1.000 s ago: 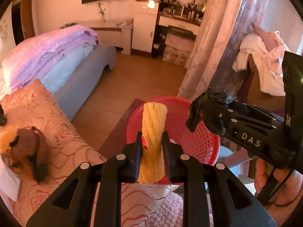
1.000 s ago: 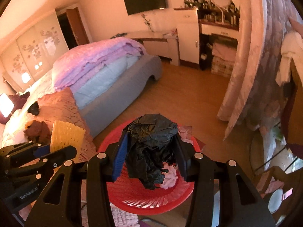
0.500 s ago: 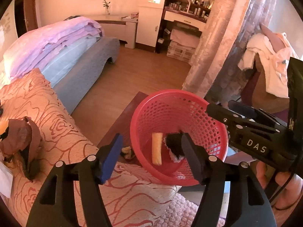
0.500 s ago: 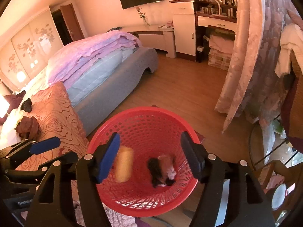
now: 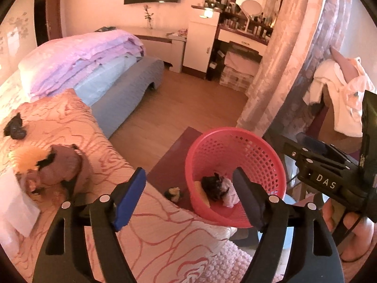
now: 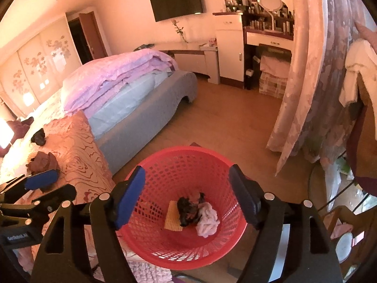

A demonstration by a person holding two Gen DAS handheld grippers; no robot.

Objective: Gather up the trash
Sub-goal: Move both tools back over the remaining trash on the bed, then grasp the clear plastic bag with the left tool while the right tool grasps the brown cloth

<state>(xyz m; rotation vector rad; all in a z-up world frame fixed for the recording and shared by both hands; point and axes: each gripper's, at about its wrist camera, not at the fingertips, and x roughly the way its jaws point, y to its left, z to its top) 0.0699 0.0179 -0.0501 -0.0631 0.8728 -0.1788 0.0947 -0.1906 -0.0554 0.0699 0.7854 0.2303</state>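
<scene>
Left hand-held gripper (image 5: 188, 186): released, jaws spread wide, nothing between the fingers. It is positioned above the edge of the bed (image 5: 70, 136), with the red basket (image 5: 266, 162) ahead and slightly to its right.

Right hand-held gripper (image 6: 187, 188): released, jaws spread wide, nothing held. It is positioned directly above the red basket (image 6: 165, 165), which fills the gap between its fingers in the right wrist view.

Basket contents, seen past the right hand-held gripper:
- yellow foam net (image 6: 173, 217), lying flat toward the left finger side;
- black crumpled bag (image 6: 188, 210), in the middle, touching the foam net;
- pale crumpled tissue (image 6: 207, 221), toward the right finger side, touching the black bag.

Outside the basket: a small dark-and-yellow scrap (image 5: 173, 193) lies on the dark red mat (image 5: 174, 151), just to the left of the basket and ahead of the left hand-held gripper.

On the bed, to the left of the left hand-held gripper: a brown crumpled item (image 5: 63, 167) and, farther ahead, a small black item (image 5: 14, 129).

The right hand-held gripper body appears at the right edge of the left wrist view.
</scene>
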